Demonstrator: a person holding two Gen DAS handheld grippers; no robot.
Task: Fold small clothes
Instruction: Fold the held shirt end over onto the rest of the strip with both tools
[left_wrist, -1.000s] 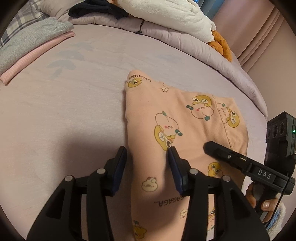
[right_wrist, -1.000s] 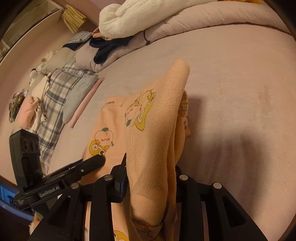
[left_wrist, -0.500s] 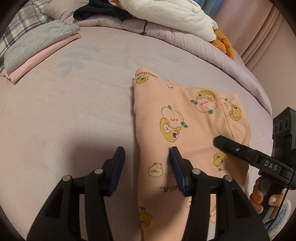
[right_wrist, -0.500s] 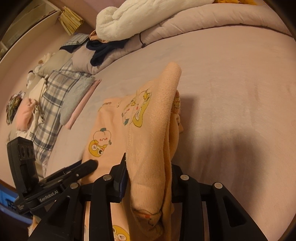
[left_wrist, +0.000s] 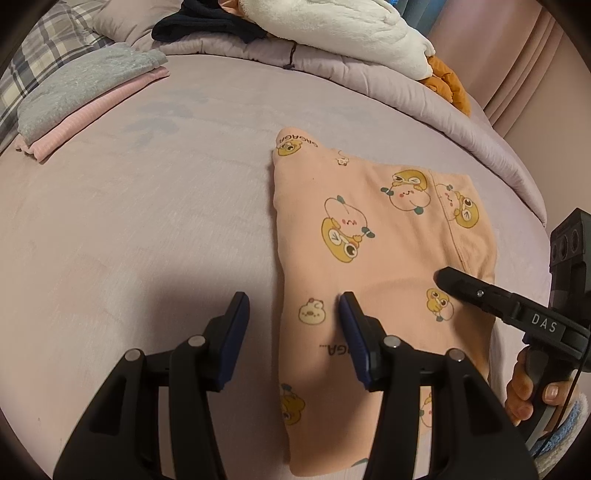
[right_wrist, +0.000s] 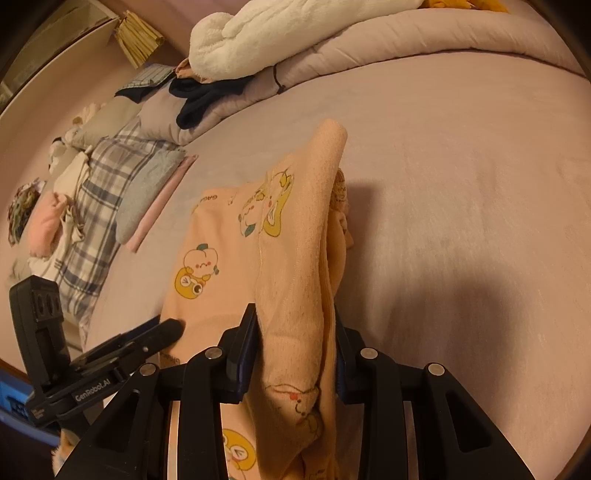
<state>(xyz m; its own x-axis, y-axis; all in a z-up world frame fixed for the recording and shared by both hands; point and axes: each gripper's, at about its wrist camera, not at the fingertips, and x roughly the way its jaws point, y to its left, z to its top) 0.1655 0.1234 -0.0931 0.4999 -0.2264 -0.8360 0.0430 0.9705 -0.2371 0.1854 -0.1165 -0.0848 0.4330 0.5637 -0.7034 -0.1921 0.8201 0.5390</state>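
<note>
The peach garment (left_wrist: 373, 258) has slid lower right in the left wrist view; its left edge is straddled by the half-open, empty left gripper (left_wrist: 293, 310). A raised fold is pinched by the right gripper (right_wrist: 295, 332).

From here I lose the peach garment (left_wrist: 369, 258) where its near end runs off the frame's bottom edge. My right hand-held gripper (right_wrist: 295, 343) has its pads buried behind the raised fold, and the bedside clutter (right_wrist: 26, 206) is too small to identify.
</note>
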